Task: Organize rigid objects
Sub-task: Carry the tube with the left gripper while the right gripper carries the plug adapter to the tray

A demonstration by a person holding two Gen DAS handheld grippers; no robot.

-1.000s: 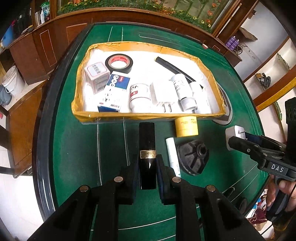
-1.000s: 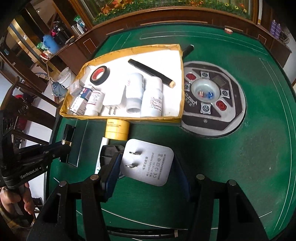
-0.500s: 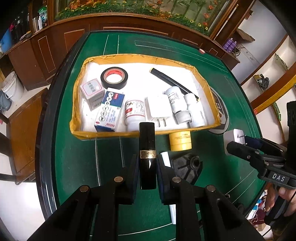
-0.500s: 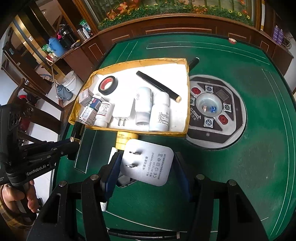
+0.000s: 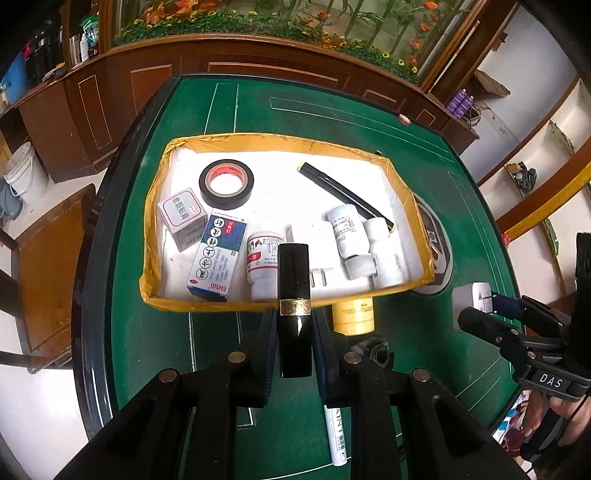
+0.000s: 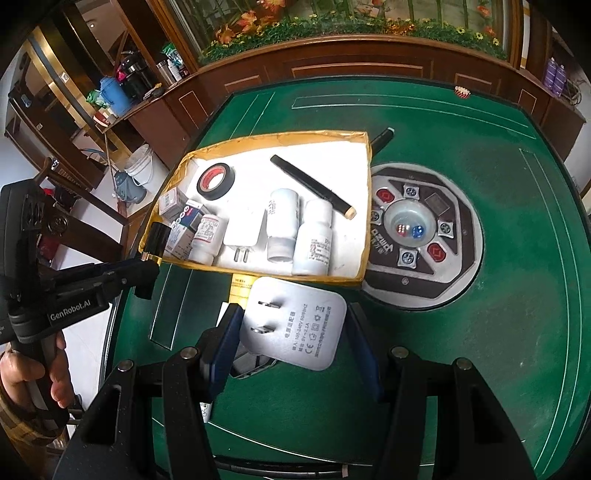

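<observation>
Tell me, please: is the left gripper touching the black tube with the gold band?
Touching. In the left wrist view the left gripper has both pads pressed against the black tube, one on each side, with no gap.

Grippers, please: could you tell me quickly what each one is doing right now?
Left gripper: shut on the black tube.
Right gripper: shut on the white charger.

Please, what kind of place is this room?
Probably a home game room or living room. The green felt table has a built-in dice panel, like an automatic mahjong table. Dark wooden cabinets and a planter with flowers stand behind it.
</observation>
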